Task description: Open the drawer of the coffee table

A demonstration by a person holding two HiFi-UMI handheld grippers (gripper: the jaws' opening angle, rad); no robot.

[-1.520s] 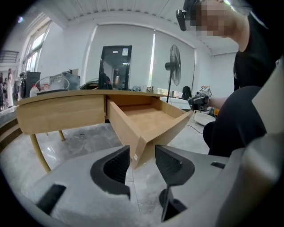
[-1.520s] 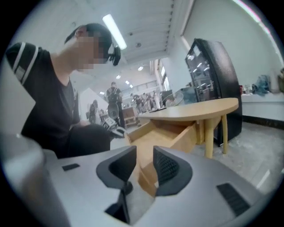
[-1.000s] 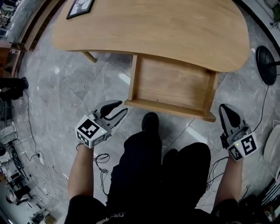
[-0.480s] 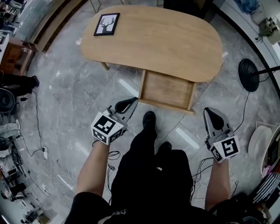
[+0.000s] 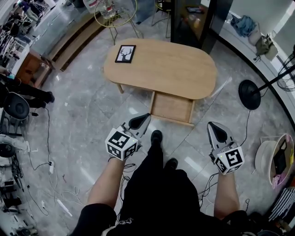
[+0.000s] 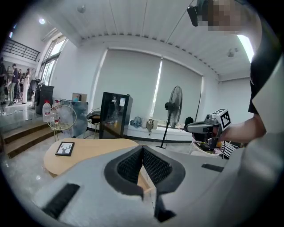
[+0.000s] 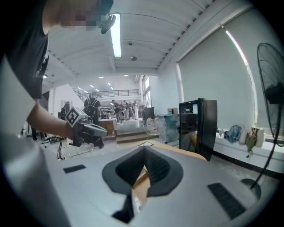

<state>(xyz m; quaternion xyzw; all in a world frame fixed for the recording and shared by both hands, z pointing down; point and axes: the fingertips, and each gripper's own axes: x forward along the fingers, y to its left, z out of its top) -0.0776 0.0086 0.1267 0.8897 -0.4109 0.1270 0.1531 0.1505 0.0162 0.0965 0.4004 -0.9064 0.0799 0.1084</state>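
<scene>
The oval wooden coffee table (image 5: 161, 67) stands on the grey floor ahead of me, its drawer (image 5: 173, 107) pulled out toward me and showing a bare wooden bottom. My left gripper (image 5: 139, 121) hangs high above the floor, left of the drawer, shut and holding nothing. My right gripper (image 5: 215, 131) hovers right of the drawer, also shut and holding nothing. Neither touches the table. In the left gripper view the closed jaws (image 6: 142, 150) point over the tabletop (image 6: 93, 148). The right gripper view shows its jaws (image 7: 144, 156) pressed together.
A framed deer picture (image 5: 125, 53) lies on the table's far left. A fan's round base (image 5: 250, 94) stands at right, a black cabinet (image 5: 193, 18) behind the table, a wire side table (image 5: 115, 14) at back. Cables (image 5: 46, 156) trail on the floor. My legs (image 5: 156, 184) are below.
Both grippers and the head camera have risen, so the table and its open drawer look smaller and farther. The left jaws went from open to shut. The drawer stays out.
</scene>
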